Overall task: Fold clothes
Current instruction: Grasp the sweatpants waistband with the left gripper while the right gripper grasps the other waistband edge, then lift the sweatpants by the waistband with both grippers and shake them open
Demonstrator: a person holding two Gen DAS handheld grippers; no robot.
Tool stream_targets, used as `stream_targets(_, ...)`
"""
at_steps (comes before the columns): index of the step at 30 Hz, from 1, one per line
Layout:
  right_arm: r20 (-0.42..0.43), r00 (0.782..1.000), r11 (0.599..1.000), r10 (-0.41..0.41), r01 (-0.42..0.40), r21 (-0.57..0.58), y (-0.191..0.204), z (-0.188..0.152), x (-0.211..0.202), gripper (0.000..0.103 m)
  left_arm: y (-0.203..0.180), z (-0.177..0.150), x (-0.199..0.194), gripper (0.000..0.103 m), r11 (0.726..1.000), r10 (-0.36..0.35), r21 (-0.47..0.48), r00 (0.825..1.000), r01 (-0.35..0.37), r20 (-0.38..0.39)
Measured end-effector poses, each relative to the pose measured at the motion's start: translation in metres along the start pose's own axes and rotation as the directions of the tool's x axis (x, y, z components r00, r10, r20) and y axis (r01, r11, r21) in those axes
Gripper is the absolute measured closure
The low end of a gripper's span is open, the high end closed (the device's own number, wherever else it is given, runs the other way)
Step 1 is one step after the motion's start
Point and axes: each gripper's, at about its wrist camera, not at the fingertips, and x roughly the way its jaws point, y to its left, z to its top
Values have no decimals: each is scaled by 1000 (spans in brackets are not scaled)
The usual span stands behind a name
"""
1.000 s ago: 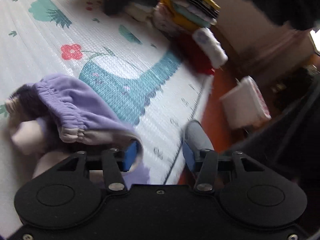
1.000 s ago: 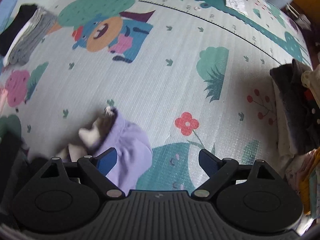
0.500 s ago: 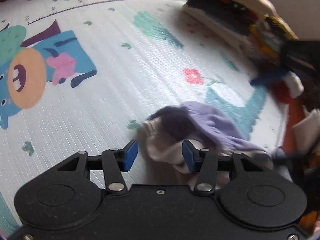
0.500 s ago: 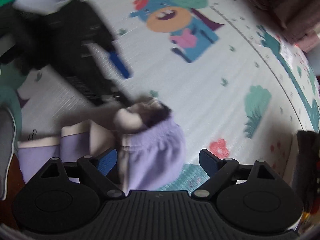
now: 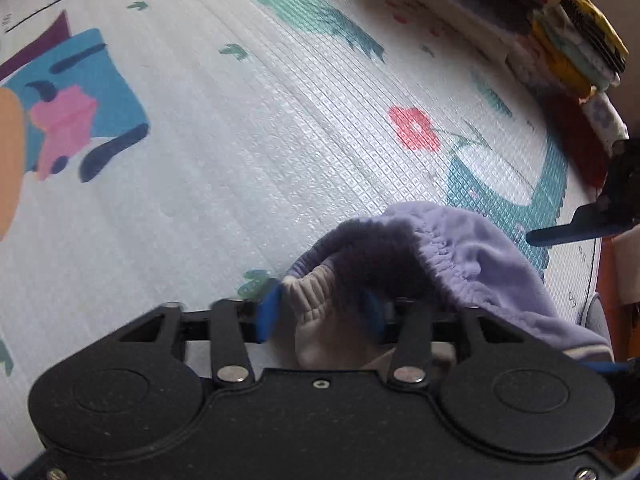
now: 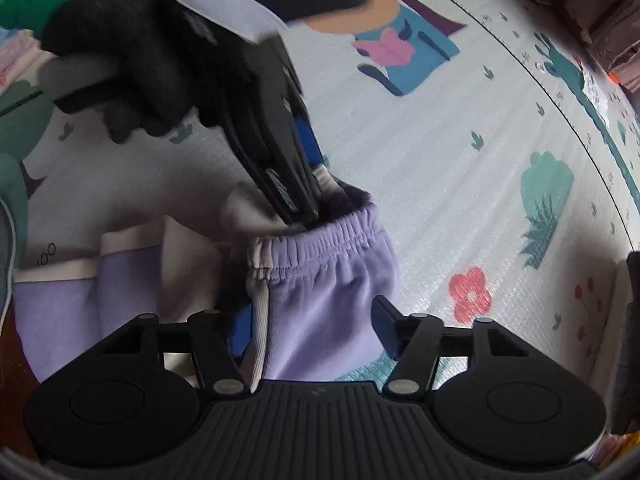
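The left gripper (image 5: pixel 322 312) straddles the waistband of the purple pants (image 6: pixel 320 280) (not pinched); the right gripper (image 6: pixel 316 330) gapes wide around their side.

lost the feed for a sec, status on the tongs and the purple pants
Left tongs open, straddling the purple pants waistband. Right tongs open around the pants' side. Pants crumpled on the mat. Nothing blocking.

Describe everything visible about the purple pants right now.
The purple pants are soft lilac fleece with a gathered elastic waistband, cream side stripes and cream cuffs. They lie crumpled on the play mat, waist opening raised, legs folded leftward. The left gripper straddles the waistband's cream section; the right gripper stands open around the hip.
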Motion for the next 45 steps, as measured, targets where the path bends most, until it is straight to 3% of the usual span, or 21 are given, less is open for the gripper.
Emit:
stream_targets(2,14,1000,1000,-10,10,-23,2,-2,2,38,-4,1,-2,84,999,4,37,1000,-4,-4)
stream_targets(4,20,1000,1000,-5,6,-26,1,-2,4,46,-12,2,-10,88,995,4,102,1000,-4,2)
stream_targets(6,39,999,1000,-14,15,-15,-3,-1,1,93,-16,4,-25,88,988,7,151,1000,-9,14)
stream_targets(9,132,991,999,-20,15,35,-25,1,-26,93,-25,13,-66,89,981,16,192,997,-31,81)
stream_targets(12,210,977,986,-29,-6,166,-63,-7,-63,95,-35,22,-112,90,973,44,218,987,-77,156)
stream_targets(16,303,949,956,-90,-4,294,-106,-28,-115,97,-64,32,-182,90,955,94,247,957,-165,276)
stream_targets(23,467,862,900,-196,-31,434,-145,-68,-208,97,-137,22,-296,91,917,151,268,879,-296,453)
stream_targets(32,579,762,887,-290,-14,462,-148,-108,-289,98,-216,7,-368,91,920,125,227,790,-319,601)
stream_targets(34,589,741,874,-322,-6,486,-154,-121,-306,98,-232,7,-372,91,929,90,228,777,-291,623)
stream_targets(38,582,693,852,-425,90,515,-163,-148,-335,98,-274,14,-369,91,928,-18,295,767,-225,641)
stream_targets(45,559,573,779,-599,254,574,-174,-209,-371,98,-347,32,-349,91,915,-199,396,765,-80,613)
